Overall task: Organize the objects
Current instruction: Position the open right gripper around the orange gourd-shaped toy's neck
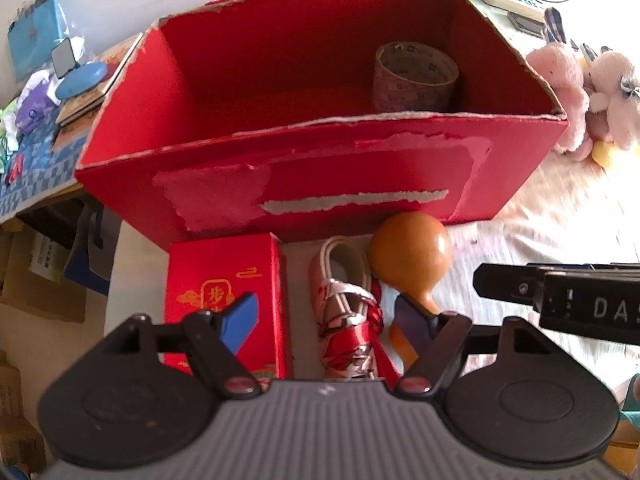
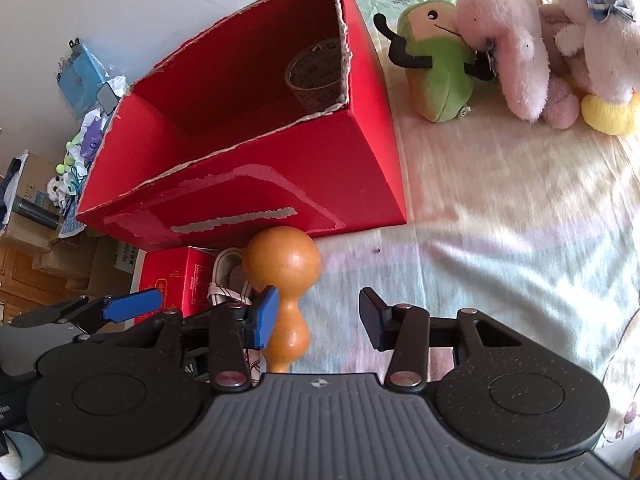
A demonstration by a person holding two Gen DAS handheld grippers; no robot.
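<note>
A big open red cardboard box (image 1: 320, 152) (image 2: 240, 168) stands on the bed with a tape roll (image 1: 414, 76) (image 2: 316, 76) inside. In front of it lie a small red box (image 1: 224, 280) (image 2: 168, 276), a little shoe with red and white laces (image 1: 348, 300) (image 2: 230, 272) and an orange gourd (image 1: 412, 252) (image 2: 282, 264). My left gripper (image 1: 326, 320) hangs open over the shoe, one pad on each side, neither touching it. My right gripper (image 2: 320, 316) is open; the gourd's neck lies just inside its blue pad, well apart from the dark pad.
Plush toys sit right of the big box: a green one (image 2: 436, 60) and pink ones (image 2: 508, 40) (image 1: 560, 80). A cluttered desk (image 1: 40, 80) stands to the left, beyond the bed's edge. Pale bedsheet (image 2: 500, 240) stretches to the right.
</note>
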